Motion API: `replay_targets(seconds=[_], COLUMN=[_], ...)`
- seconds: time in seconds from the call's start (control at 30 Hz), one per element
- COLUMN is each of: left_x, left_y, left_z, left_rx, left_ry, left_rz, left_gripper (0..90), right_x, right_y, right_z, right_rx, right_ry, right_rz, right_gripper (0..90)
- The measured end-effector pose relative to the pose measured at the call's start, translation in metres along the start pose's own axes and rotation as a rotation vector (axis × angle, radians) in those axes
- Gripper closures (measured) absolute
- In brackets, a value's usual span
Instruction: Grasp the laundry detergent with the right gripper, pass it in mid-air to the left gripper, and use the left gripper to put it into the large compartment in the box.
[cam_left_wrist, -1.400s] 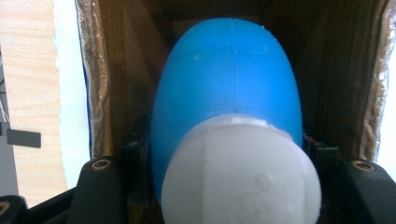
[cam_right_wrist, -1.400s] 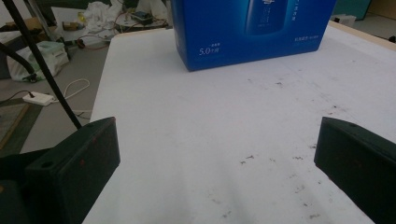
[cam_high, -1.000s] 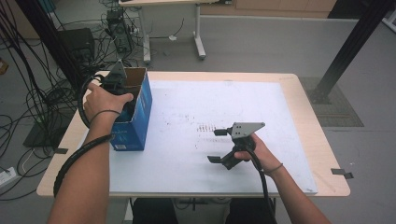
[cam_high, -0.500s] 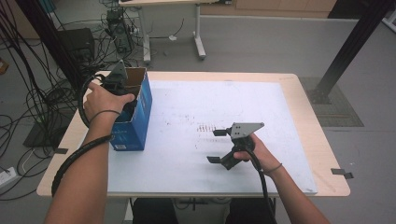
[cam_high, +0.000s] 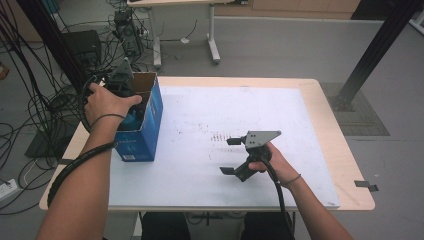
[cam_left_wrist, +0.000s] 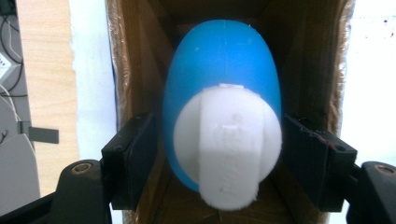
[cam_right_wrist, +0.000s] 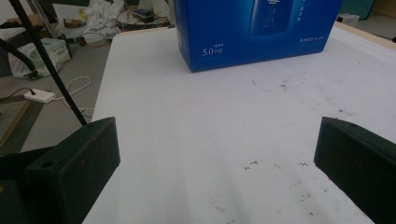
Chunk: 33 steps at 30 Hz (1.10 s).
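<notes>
Left gripper (cam_left_wrist: 215, 154) reaches down into the blue box (cam_high: 145, 131).
Its jaws have just been opening and stand just clear of the blue bottle (cam_left_wrist: 222, 79) between them, inside the box; box print reads "5.0".

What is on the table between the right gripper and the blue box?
Nothing: between the right gripper and the blue box lies bare white table cover with small dark specks, seen in the right gripper view.

Bottle (cam_left_wrist: 219, 79): smooth blue plastic, matt white plastic cap (cam_left_wrist: 229, 149). Box (cam_high: 142, 127): glossy blue printed card, raw brown inside. Table (cam_high: 320, 107): wood rim; white sheet (cam_right_wrist: 196, 121) seen matt, scuffed.
</notes>
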<state>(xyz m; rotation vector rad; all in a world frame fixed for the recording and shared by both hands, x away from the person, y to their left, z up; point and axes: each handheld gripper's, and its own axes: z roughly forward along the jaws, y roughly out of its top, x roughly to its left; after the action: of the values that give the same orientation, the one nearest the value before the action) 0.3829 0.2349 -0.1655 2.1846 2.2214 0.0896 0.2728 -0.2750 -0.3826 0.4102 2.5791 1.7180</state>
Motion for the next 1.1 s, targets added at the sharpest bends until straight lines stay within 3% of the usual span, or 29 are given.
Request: replay_targets(seconds=[0.27, 0.3, 0.53, 0.83, 0.97, 1.1], left_x=[0.002, 0.004, -0.001, -0.015, -0.024, -0.035], left_y=[-0.008, -0.011, -0.016, -0.018, -0.016, -0.021], left_z=[-0.022, -0.028, -0.036, -0.05, -0.054, -0.061], left_rx=[-0.029, -0.038, -0.049, -0.088, -0.08, -0.109], left_ry=[-0.003, -0.018, -0.03, -0.05, -0.079, -0.091], left_rz=[0.016, 0.025, 0.058, 0.123, 0.175, 0.218], left_gripper=[24.5, 24.1, 21.1, 14.1, 10.2, 8.1], right_x=[0.003, 0.006, 0.011, 0.008, 0.007, 0.007], right_y=[0.005, 0.007, 0.01, 0.011, 0.008, 0.006], right_z=[0.002, 0.002, 0.002, -0.001, -0.002, -0.002], right_rx=[0.01, 0.008, 0.016, 0.01, 0.011, 0.009], right_ry=[-0.014, -0.019, -0.029, -0.037, -0.042, -0.043], right_rz=[0.01, 0.016, 0.014, 0.013, 0.023, 0.023], right_gripper=[0.4, 0.5, 0.5, 0.6, 0.6, 0.6])
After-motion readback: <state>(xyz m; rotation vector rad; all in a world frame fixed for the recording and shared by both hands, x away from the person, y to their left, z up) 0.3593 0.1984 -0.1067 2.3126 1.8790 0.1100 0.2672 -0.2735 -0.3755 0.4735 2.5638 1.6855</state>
